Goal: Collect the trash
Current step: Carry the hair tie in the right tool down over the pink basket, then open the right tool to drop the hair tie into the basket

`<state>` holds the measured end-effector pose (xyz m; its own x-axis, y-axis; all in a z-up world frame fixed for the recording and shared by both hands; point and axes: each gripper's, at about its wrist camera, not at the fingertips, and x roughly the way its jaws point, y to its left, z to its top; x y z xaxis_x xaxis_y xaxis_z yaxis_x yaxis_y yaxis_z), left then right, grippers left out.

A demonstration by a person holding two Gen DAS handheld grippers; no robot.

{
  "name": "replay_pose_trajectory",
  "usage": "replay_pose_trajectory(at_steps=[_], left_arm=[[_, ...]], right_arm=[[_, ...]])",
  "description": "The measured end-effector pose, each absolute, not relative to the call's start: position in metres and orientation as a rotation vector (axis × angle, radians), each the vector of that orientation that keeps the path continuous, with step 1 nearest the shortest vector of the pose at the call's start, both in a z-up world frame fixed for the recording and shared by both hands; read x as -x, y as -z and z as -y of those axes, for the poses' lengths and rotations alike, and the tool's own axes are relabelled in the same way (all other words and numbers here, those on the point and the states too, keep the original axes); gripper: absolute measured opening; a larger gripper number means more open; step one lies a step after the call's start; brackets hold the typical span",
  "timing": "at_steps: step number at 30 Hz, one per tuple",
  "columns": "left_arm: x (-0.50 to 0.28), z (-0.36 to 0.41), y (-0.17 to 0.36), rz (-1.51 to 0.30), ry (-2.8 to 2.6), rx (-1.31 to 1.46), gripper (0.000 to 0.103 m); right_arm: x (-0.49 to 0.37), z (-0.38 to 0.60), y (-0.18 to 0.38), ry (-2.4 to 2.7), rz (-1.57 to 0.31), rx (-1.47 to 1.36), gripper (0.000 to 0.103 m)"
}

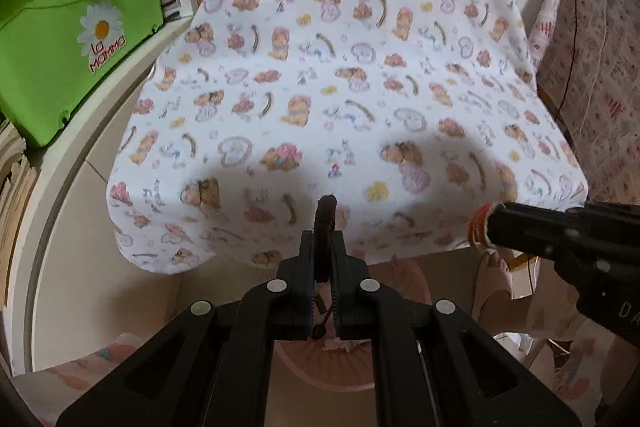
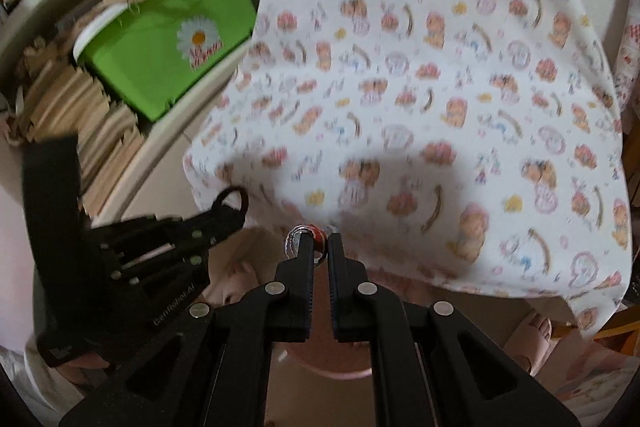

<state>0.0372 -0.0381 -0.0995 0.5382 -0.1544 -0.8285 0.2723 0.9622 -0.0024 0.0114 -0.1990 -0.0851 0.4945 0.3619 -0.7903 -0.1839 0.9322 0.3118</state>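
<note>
Patterned cloth covers the worktop (image 1: pixel 320 67) as the left tool (image 1: pixel 323 251) pinches a black loop (image 1: pixel 326 215) and the right tool (image 2: pixel 317 247) grips a small crumpled piece (image 2: pixel 310 233) — both held over a pink bin (image 1: pixel 320 375), either liable to slip and miss.

Your right wrist view is smeared with motion blur: the cloth (image 2: pixel 420 99) print and the lettering on the green box (image 2: pixel 168 55) cannot be read there. Your right gripper (image 2: pixel 320 247) covers most of the small red and silver thing (image 2: pixel 316 237) it pinches, so you cannot tell what it is; from the left wrist only an orange ribbed end (image 1: pixel 478 225) shows. Your left gripper (image 1: pixel 323 251) hides the lower part of the black loop (image 1: pixel 325 215). The pink bin (image 1: pixel 320 375) below sits mostly behind the fingers, its contents unclear. The box (image 1: pixel 60 39) is cut by the frame edge.
</note>
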Motion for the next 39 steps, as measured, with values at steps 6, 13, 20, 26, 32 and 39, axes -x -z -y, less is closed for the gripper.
replay_pose_trajectory(at_steps=[6, 13, 20, 26, 32, 39], left_arm=[[-0.035, 0.029, 0.127, -1.062, 0.247, -0.127, 0.007], [-0.041, 0.025, 0.167, -1.192, 0.256, -0.076, 0.007], [-0.050, 0.025, 0.205, -1.285, 0.252, -0.062, 0.007], [-0.054, 0.025, 0.231, -1.352, 0.248, -0.085, 0.007], [-0.051, 0.028, 0.243, -1.401, 0.269, -0.098, 0.007], [-0.052, 0.035, 0.247, -1.427, 0.291, -0.109, 0.016]], right_arm=[[-0.009, 0.205, 0.107, -0.316, -1.060, -0.163, 0.007], [-0.009, 0.200, 0.148, -0.308, -1.172, -0.120, 0.007], [-0.016, 0.187, 0.183, -0.299, -1.243, -0.066, 0.007], [-0.023, 0.183, 0.207, -0.271, -1.303, -0.045, 0.007], [-0.029, 0.183, 0.225, -0.234, -1.325, -0.017, 0.007], [-0.031, 0.186, 0.232, -0.205, -1.332, -0.016, 0.007]])
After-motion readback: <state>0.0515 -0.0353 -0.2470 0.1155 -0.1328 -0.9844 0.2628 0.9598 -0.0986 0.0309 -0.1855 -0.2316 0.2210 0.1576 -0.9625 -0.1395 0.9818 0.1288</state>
